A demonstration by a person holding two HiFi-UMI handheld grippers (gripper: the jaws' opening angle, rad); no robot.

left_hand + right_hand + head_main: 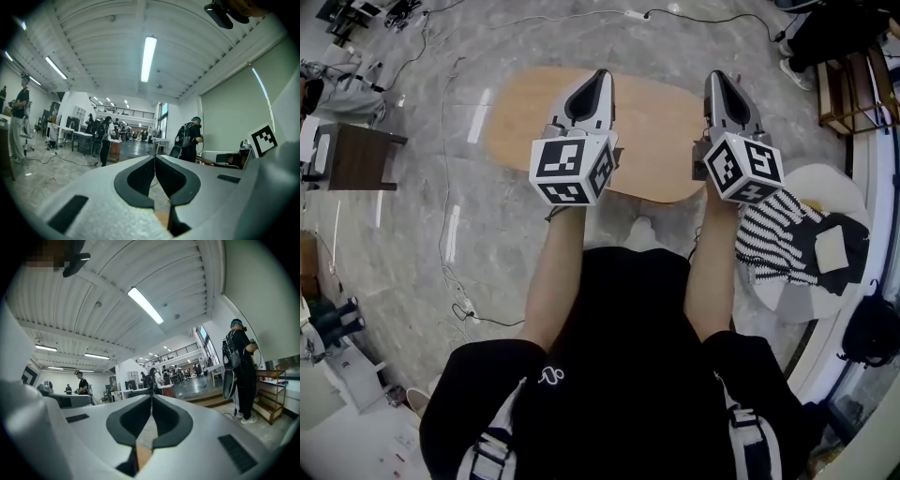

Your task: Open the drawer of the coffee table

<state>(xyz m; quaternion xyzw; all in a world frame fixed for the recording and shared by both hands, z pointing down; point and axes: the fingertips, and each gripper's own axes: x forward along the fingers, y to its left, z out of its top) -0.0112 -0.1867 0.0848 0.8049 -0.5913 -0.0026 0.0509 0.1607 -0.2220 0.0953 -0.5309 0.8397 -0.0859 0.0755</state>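
A light wooden oval coffee table stands on the grey floor just ahead of the person; no drawer shows from above. My left gripper is held level above the table's middle, its jaws shut with nothing between them. My right gripper hovers above the table's right end, also shut and empty. In the left gripper view the left gripper has its tips pressed together and faces the open hall. The right gripper in the right gripper view shows the same meeting tips. Neither touches the table.
A dark brown side table stands at the left. A round white table with striped cloth is at the right, a wooden shelf behind it. Cables trail over the floor. A person with a backpack stands close on the right.
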